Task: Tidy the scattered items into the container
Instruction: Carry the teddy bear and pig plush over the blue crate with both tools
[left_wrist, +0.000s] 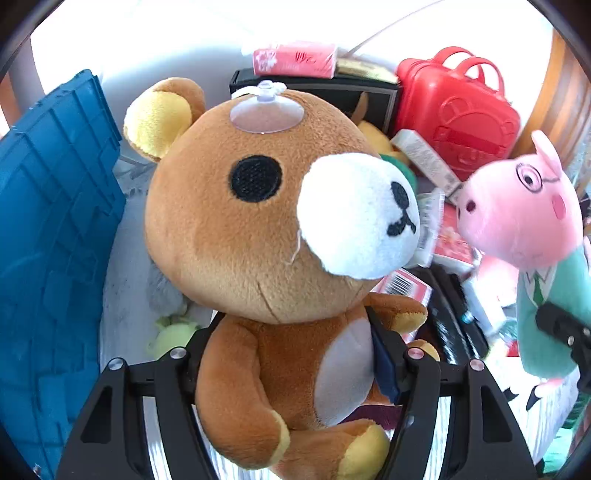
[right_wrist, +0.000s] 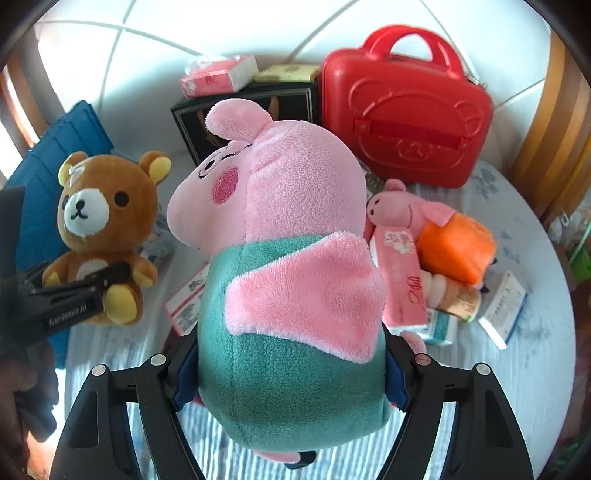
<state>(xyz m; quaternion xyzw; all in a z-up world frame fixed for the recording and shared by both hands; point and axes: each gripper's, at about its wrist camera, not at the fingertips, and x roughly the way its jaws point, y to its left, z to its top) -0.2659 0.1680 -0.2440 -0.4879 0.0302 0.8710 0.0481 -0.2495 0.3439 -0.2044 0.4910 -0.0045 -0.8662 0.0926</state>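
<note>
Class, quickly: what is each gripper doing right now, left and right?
Left gripper: closed on the bear.
Right gripper: closed on the pig in green.

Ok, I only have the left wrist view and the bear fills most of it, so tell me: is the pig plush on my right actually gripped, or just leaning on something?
Observer: Gripped. The right gripper has its jaws closed on the green body of the pig plush, with a pad pressing on each side.
Operator: Is anything lying behind it that I can't see?
Observer: Yes, a second pig plush in an orange dress lies on its side in front of the red case.
Operator: Any small items near that one?
Observer: A small bottle lies on its side right below it, with a white box just to the right of the bottle.
</note>
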